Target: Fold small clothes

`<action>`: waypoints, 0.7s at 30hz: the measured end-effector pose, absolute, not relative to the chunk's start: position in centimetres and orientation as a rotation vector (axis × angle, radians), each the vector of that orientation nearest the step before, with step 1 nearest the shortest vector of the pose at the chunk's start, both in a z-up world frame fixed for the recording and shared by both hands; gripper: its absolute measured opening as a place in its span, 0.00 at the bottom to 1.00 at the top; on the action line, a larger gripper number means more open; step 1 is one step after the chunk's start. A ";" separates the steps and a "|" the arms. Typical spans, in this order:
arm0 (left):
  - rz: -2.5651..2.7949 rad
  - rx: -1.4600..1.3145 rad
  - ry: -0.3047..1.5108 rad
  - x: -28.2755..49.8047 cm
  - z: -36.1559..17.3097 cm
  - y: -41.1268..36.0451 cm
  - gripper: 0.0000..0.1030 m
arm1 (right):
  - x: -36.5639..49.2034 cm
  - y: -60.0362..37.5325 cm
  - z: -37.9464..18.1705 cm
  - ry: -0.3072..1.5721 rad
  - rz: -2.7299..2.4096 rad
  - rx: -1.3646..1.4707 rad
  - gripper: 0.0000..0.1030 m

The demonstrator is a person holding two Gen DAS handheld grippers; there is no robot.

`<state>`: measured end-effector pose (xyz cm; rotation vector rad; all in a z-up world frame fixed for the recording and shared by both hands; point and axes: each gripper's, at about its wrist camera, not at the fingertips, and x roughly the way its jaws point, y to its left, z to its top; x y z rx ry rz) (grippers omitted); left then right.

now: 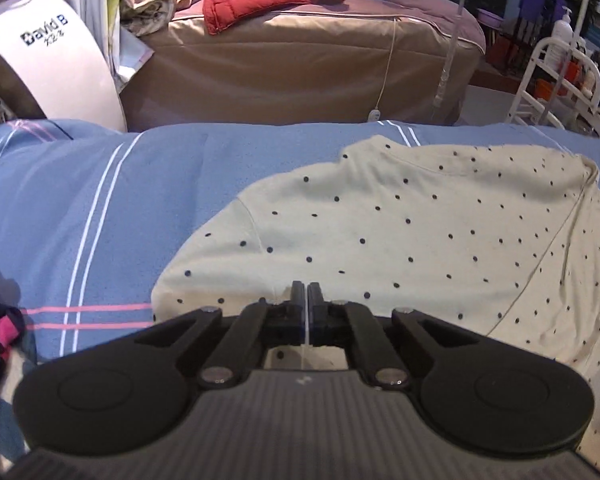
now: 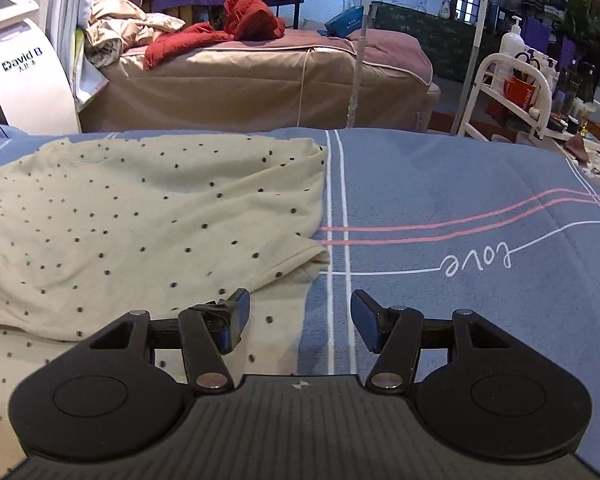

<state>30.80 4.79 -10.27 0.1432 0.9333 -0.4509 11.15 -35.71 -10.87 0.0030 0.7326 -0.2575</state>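
One blue striped bedsheet (image 2: 440, 184) carries a dotted cream shirt (image 2: 140, 216).

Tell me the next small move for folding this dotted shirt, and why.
Probably close the right tool on the shirt's near edge. Its jaws stand open, one over the cloth and one over the blue sheet, while the left tool looks shut at its own side of the hem.

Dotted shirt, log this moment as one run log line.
cream dotted shirt: partly folded on blue sheet | left tool: shut at shirt edge | right tool: open, empty
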 end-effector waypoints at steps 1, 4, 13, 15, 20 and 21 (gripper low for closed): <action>-0.496 0.089 0.971 30.9 -10.2 4.9 0.04 | 11.4 -35.8 -11.0 0.742 -0.264 -0.014 0.85; -0.631 0.083 1.038 29.4 -10.9 3.8 0.31 | 11.2 -36.0 -11.1 0.735 -0.260 -0.013 0.84; -0.676 0.232 1.037 25.9 -14.0 1.3 0.25 | 11.0 -35.6 -10.9 0.716 -0.248 0.003 0.86; -0.714 0.158 1.088 26.4 -13.8 1.5 0.03 | 11.5 -35.5 -11.3 0.733 -0.260 -0.050 0.85; -0.681 0.210 1.036 26.5 -12.4 1.8 0.03 | 11.9 -36.1 -11.3 0.723 -0.265 -0.075 0.85; -0.665 0.174 1.036 27.2 -12.1 2.5 0.03 | 11.9 -36.2 -11.2 0.714 -0.275 -0.077 0.85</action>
